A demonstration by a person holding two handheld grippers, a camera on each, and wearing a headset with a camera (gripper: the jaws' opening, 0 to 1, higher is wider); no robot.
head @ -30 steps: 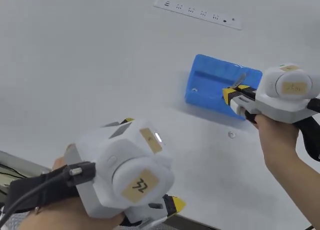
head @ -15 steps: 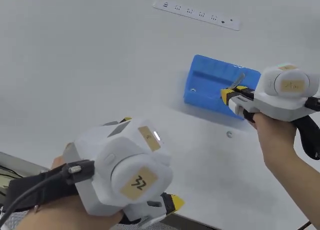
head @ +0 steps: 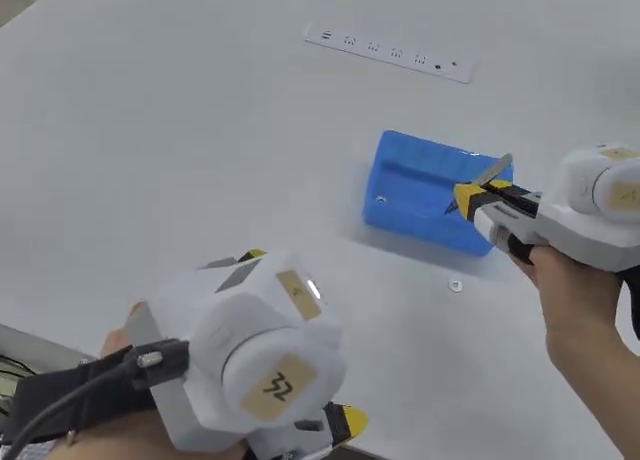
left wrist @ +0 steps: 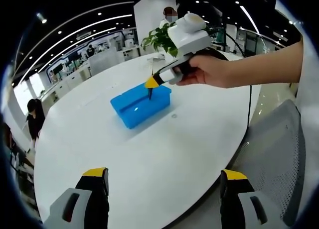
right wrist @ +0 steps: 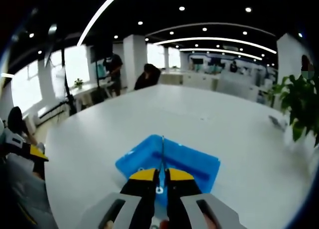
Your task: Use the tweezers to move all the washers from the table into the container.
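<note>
While the right hand-held gripper (head: 470, 198) is clamped on the one pair of tweezers (head: 495, 168) over the 3 o'clock end of the single blue container (head: 410, 175), the left hand-held gripper (left wrist: 164, 173) sits at 7 o'clock in the head view, jaws wide apart, holding nothing. One washer (head: 456, 286) lies on the white desk (head: 200, 130) at 5 o'clock from the container; looks like one more inside, by its 9 o'clock wall. One power strip (head: 388, 54) at 12 o'clock.
</note>
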